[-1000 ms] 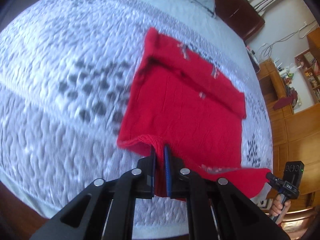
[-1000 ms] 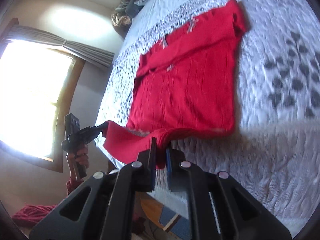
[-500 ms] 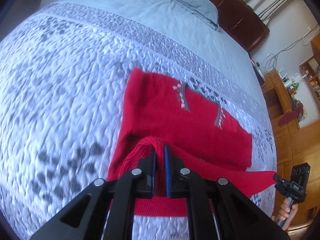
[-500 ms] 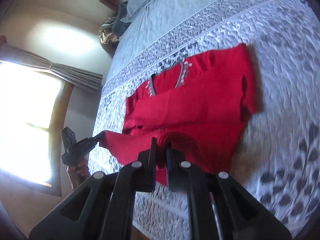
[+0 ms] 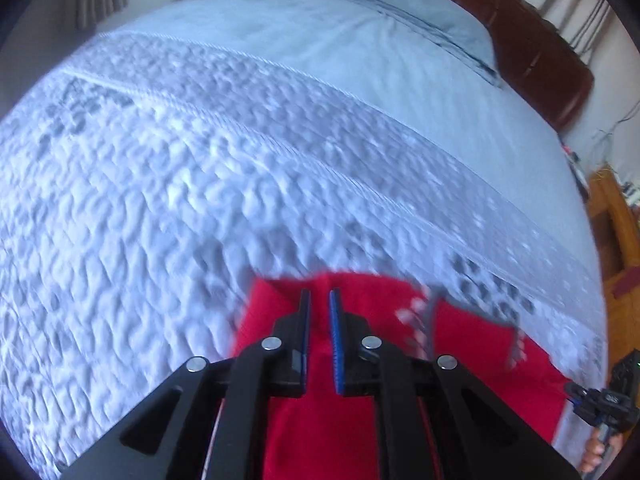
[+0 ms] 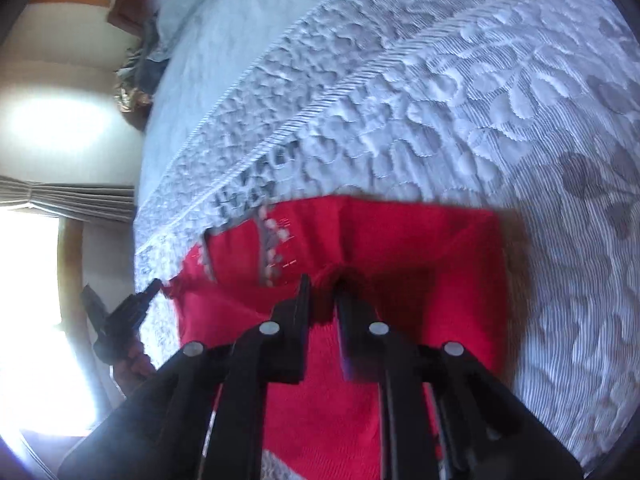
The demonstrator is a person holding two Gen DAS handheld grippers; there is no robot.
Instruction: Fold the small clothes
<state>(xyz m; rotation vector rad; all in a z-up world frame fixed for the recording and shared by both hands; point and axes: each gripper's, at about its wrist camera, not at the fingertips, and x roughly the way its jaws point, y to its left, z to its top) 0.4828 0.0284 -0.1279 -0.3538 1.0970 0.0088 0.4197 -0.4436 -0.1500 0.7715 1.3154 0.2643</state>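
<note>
A red knitted sweater (image 5: pixel 480 360) lies on the quilted bed, its lower part doubled over toward the patterned neck trim (image 6: pixel 272 240). My left gripper (image 5: pixel 319 294) is shut on a fold of the red knit, low over the sweater's far edge. The right wrist view shows that left gripper (image 6: pixel 156 284) pinching the sweater's left corner. My right gripper (image 6: pixel 322 280) has a bunched pucker of the sweater (image 6: pixel 420 260) between its pads, and its jaws are opening. In the left wrist view the right gripper (image 5: pixel 572 390) shows at the lower right edge.
A white and grey quilt (image 5: pixel 200 200) covers the bed beyond the sweater. A blue pillow (image 5: pixel 400 12) and a brown headboard (image 5: pixel 540 52) lie at the far end. Wooden furniture (image 5: pixel 612 220) stands to the right. A bright window (image 6: pixel 32 300) with a curtain (image 6: pixel 72 196) is at left.
Both grippers carried the sweater's hem forward and down over its body toward the neckline, folding it. The right gripper's jaws now stand a little wider.
</note>
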